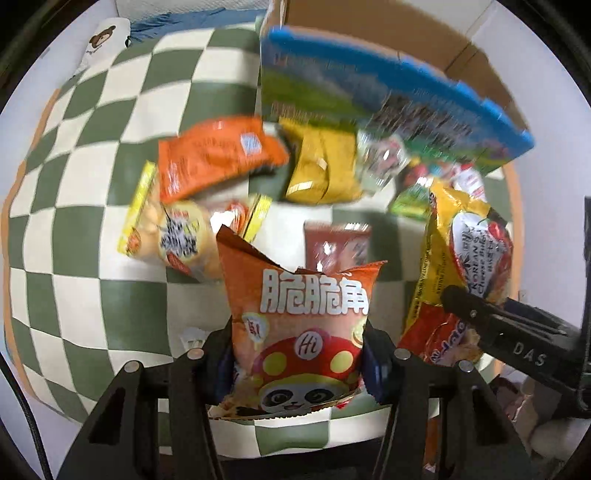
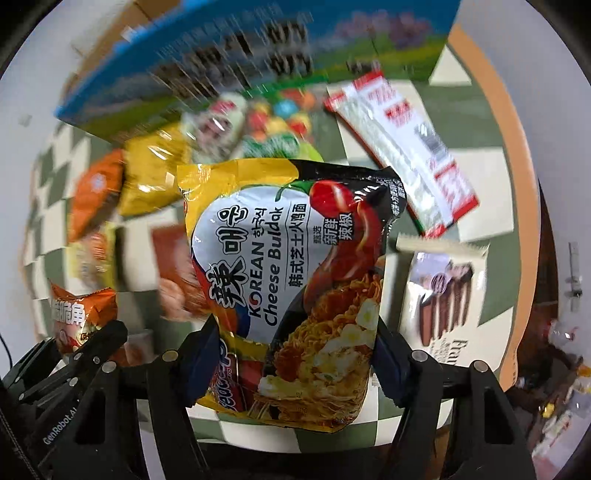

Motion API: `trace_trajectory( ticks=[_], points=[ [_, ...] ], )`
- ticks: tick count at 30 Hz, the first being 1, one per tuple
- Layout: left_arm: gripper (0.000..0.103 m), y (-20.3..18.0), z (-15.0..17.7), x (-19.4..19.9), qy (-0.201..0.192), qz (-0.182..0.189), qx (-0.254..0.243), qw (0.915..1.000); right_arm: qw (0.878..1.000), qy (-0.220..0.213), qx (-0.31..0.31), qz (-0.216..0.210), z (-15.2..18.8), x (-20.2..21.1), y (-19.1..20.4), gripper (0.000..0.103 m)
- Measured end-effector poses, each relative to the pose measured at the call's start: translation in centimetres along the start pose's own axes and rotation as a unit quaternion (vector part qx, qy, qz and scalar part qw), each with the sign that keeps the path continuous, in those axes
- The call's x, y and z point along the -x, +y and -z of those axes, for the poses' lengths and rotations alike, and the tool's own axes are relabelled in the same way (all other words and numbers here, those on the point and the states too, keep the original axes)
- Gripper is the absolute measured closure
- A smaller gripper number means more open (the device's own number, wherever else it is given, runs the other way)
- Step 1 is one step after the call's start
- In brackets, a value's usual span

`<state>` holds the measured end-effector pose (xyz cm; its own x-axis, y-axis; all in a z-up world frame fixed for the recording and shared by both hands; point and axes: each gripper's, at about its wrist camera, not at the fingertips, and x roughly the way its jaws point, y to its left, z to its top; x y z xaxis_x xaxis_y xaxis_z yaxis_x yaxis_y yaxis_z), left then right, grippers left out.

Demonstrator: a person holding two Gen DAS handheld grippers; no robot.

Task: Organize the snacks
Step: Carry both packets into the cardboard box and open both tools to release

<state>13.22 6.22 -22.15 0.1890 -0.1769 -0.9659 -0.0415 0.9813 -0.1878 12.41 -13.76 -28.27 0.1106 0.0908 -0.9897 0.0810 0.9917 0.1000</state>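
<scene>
My left gripper (image 1: 297, 354) is shut on an orange panda snack bag (image 1: 301, 321), held above the checkered mat (image 1: 110, 184). My right gripper (image 2: 291, 354) is shut on a yellow Korean Cheese Buldak noodle pack (image 2: 291, 280), also lifted. The noodle pack shows at the right of the left wrist view (image 1: 465, 266), with the right gripper's black body below it. The panda bag shows at the lower left of the right wrist view (image 2: 83, 317). A blue and green box (image 1: 369, 99) stands behind the loose snacks; it also shows in the right wrist view (image 2: 258, 48).
Loose packs lie on the mat: an orange bag (image 1: 218, 155), a yellow bag (image 1: 321, 170), a yellow-edged cracker pack (image 1: 173, 229), a red-white pack (image 2: 402, 151), a chocolate wafer pack (image 2: 443, 295). A cardboard box (image 1: 406, 33) stands behind. A bear pillow (image 1: 107, 37) lies far left.
</scene>
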Motion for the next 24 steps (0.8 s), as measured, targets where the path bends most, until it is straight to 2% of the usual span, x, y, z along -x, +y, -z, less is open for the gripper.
trace_trajectory(
  ticks=[3,7,9,11,14,17,21,24],
  points=[
    [0.051,0.0,-2.4,4.5,-0.019,0.020,0.012,0.9995,0.999,-0.011,0.001,-0.033,-0.2,1.7,-0.5,0.029],
    [0.051,-2.8,-7.6,8.7,-0.048,0.057,0.022,0.9970,0.995,-0.043,0.014,-0.086,-2.7,6.6,-1.4,0.029],
    [0.051,-5.6,-12.3,8.5,-0.065,0.074,0.019,0.9949,0.992,-0.074,0.032,-0.098,-4.9,9.9,-1.5,0.029],
    [0.051,-7.6,-16.7,8.3,-0.078,0.075,0.010,0.9941,0.988,-0.105,0.048,-0.101,-7.6,12.6,-1.7,0.029],
    [0.051,-9.4,-23.5,6.4,-0.076,0.066,0.007,0.9949,0.985,-0.134,0.068,-0.085,-13.2,14.2,-1.9,0.029],
    [0.051,-10.1,-28.5,2.4,-0.049,0.051,0.007,0.9975,0.986,-0.130,0.087,-0.060,-18.5,12.3,-1.6,0.029],
    [0.051,-10.0,-32.3,-2.9,-0.002,0.033,0.017,0.9993,0.990,-0.095,0.093,-0.040,-23.2,8.4,-1.0,0.029],
    [0.051,-9.8,-33.5,-5.9,0.025,0.018,0.020,0.9993,0.993,-0.069,0.089,-0.034,-25.6,5.8,-1.2,0.029]
  ],
)
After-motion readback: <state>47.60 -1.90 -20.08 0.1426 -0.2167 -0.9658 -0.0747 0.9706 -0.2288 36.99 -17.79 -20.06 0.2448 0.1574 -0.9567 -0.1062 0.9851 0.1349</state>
